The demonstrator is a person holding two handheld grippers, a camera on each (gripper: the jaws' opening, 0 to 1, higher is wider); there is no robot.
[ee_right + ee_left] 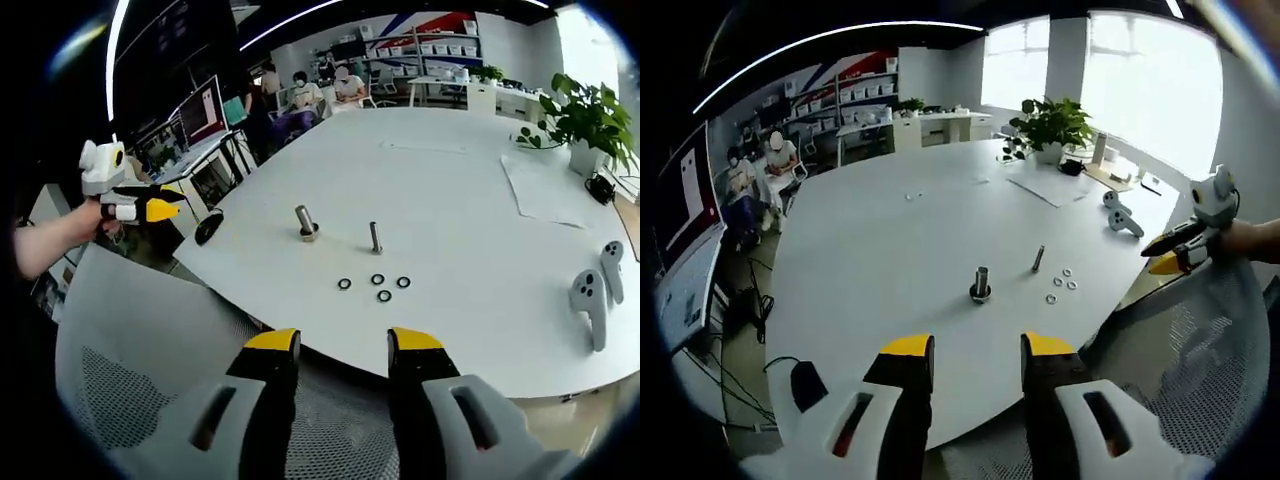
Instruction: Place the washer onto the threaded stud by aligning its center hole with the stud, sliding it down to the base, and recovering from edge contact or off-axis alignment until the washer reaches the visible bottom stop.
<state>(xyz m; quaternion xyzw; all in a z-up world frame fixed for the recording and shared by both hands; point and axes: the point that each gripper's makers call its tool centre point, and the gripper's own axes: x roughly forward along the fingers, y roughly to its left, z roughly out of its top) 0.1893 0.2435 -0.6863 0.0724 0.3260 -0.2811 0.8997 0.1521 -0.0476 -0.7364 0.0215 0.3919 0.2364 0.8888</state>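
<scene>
Washers (378,287), four, loose on white table (470,200), just short of threaded stud (375,237); none picked up or threaded yet. Left gripper (977,350) and right gripper (343,345) both parted, empty, short of the table edge. Controllers (590,295) and mesh chair (140,340) clearer in right gripper view; floor cables (760,305) in left.

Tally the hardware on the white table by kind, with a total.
Washers: 4
Thick stud on a base: 1
Thin threaded stud: 1
Total: 6
</scene>
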